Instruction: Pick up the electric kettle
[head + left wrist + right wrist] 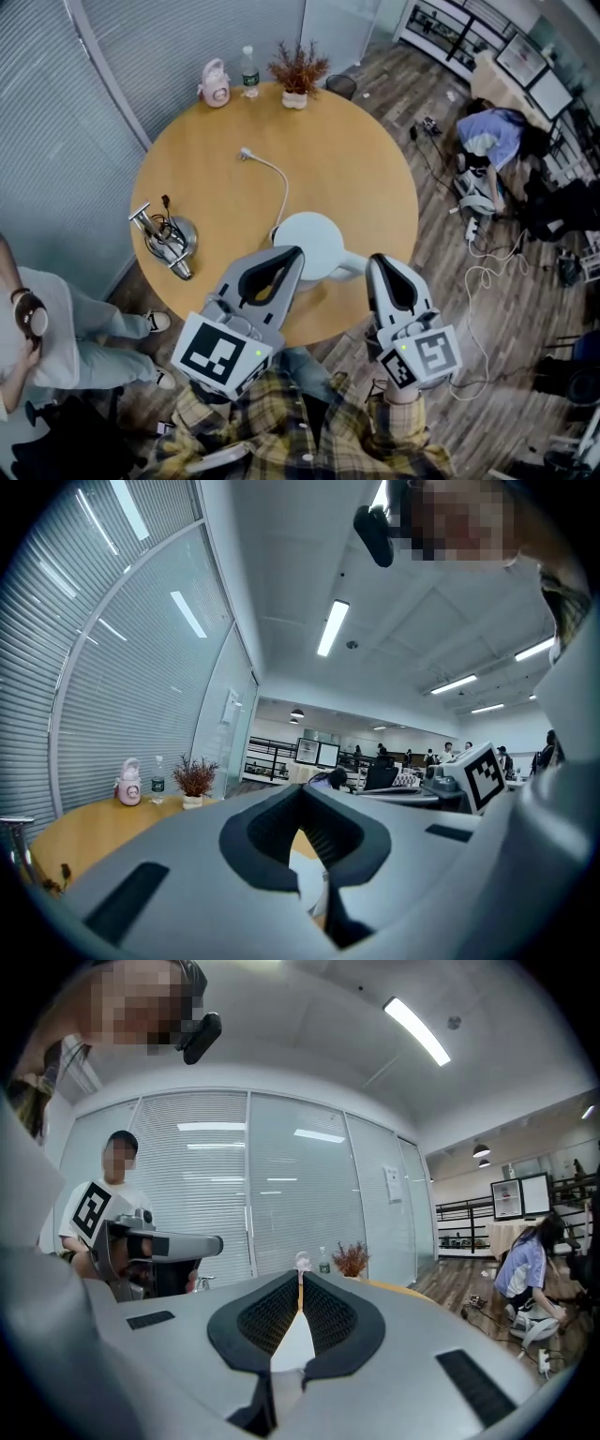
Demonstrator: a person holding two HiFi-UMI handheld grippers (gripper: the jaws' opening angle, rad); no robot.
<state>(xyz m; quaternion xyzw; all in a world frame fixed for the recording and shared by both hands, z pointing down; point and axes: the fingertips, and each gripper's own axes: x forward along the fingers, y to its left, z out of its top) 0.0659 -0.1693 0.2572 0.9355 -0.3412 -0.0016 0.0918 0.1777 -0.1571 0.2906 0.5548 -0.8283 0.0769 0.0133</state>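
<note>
A white electric kettle stands near the front of the round wooden table, seen from above; its handle points to the right. Its white cord runs back to a plug lying on the tabletop. My left gripper is shut, its tips at the kettle's near left edge. My right gripper is shut too, beside the end of the handle. In the left gripper view the left gripper shows a strip of white kettle behind its jaws. In the right gripper view the right gripper does the same.
A shiny metal object with wires lies at the table's left edge. A pink flask, a water bottle and a potted dried plant stand at the far rim. One person sits left; another crouches right among floor cables.
</note>
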